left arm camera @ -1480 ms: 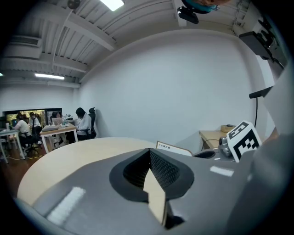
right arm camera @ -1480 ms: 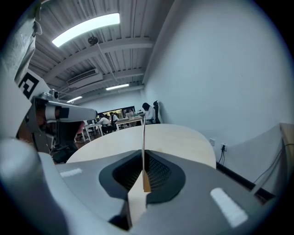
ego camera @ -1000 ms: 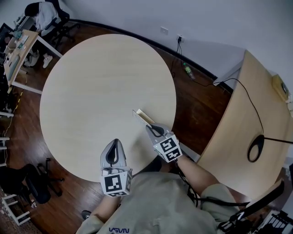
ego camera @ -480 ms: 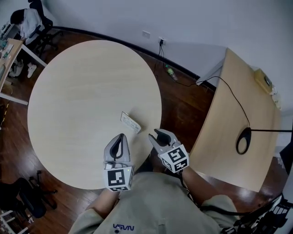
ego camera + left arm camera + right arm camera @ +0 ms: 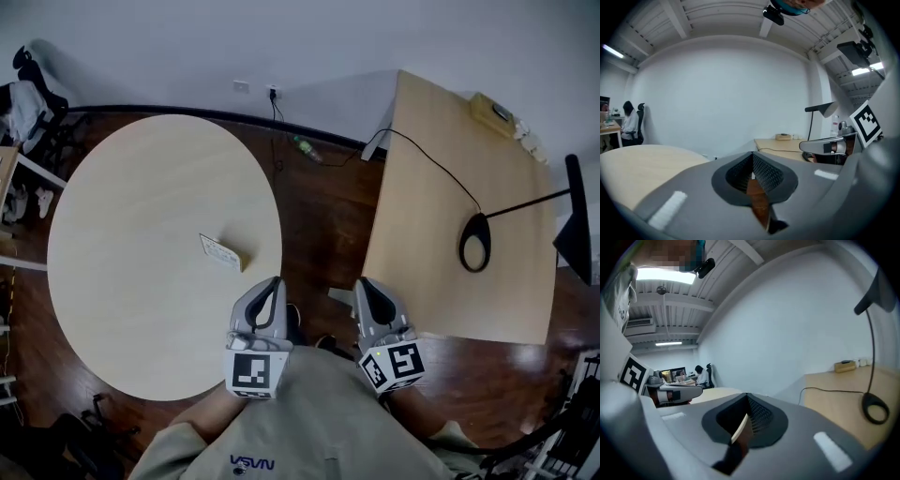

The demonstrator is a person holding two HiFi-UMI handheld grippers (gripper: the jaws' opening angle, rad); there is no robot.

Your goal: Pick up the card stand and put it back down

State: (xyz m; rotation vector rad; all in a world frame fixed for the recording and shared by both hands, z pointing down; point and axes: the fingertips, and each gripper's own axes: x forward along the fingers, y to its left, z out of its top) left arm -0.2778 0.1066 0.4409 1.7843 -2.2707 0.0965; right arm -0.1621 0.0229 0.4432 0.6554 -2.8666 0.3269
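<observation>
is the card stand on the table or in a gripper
On the table: the head view shows the card stand lying there, apart from the left gripper and the right gripper, whose jaws have just closed, empty.

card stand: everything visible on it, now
The card stand is small, pale and rectangular, with a tan, wood-like strip at its lower right end. It rests on the round table near the table's right edge, set at a slant. Only the table touches it; nothing holds it. Detail is too small to make out, and only the head view shows it.
</observation>
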